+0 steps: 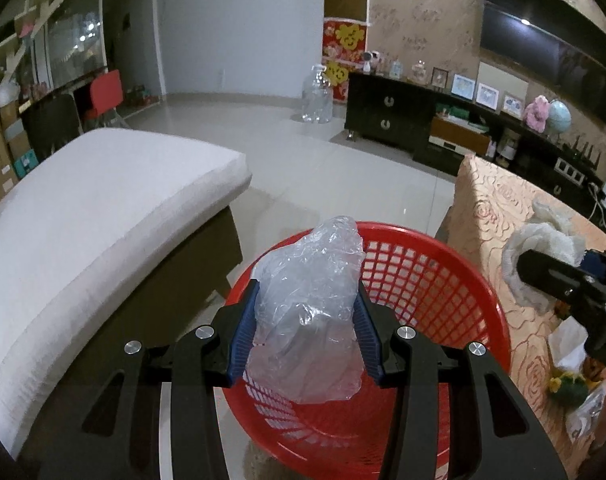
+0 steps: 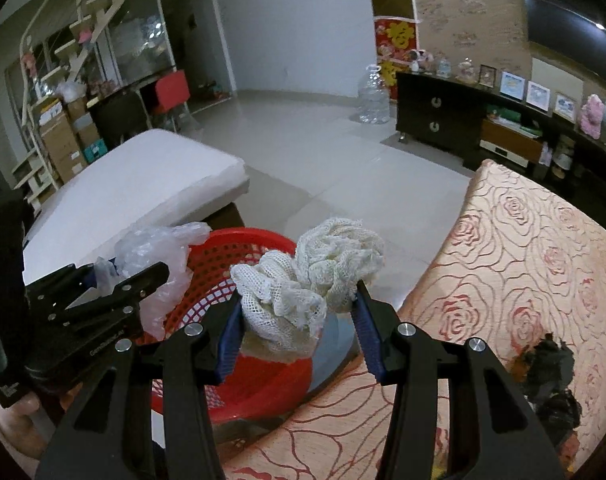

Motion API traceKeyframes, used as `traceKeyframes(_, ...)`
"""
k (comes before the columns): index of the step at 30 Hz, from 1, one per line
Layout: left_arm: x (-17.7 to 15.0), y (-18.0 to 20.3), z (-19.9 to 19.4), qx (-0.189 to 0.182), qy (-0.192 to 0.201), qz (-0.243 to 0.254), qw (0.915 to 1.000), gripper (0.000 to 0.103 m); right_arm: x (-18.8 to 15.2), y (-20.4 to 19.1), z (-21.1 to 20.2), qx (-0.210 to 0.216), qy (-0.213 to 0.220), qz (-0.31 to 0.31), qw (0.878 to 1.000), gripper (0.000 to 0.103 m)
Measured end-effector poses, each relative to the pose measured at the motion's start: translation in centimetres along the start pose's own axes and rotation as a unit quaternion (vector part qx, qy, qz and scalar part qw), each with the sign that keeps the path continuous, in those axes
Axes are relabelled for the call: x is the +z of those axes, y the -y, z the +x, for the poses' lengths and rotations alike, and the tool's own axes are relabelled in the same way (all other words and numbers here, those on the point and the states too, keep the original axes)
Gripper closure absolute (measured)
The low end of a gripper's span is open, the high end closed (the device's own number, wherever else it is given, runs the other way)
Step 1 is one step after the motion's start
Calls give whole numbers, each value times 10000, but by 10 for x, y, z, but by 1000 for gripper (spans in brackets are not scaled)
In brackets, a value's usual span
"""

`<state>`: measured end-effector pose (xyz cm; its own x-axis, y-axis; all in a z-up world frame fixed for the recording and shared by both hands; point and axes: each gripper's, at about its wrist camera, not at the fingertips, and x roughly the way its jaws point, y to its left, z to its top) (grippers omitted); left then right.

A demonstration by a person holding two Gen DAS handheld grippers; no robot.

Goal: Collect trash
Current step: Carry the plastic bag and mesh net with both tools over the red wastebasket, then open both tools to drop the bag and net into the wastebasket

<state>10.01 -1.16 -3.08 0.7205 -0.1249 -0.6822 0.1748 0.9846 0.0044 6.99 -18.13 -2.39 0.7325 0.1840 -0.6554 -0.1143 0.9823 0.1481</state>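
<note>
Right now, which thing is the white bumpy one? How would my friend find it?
Find the red basket on the floor beside the table with the rose-patterned cloth. Just above the basket's near edge, the right tool grips a crumpled white mesh cloth. Unlike the clear, shiny plastic bag in the left tool, it is woven, netted and not see-through.

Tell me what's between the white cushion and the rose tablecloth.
The red basket on bare floor, in both wrist views, with the left gripper's plastic bag above it.
</note>
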Motion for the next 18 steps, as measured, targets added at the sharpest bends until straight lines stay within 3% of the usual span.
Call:
traceKeyframes(11,-4,-7,7,-86,-174,-5,9998,60,-5,-12,30,125,-303,-126,9994,53)
traceKeyframes(15,-3,-7,10,-204,-240,-9,9995,57,-6,-13,34,154,-302,-90,9994,38)
traceKeyframes(18,-4,-7,9,-211,-231,6,9995,51,-6,-12,33,135,-279,-59,9995,35)
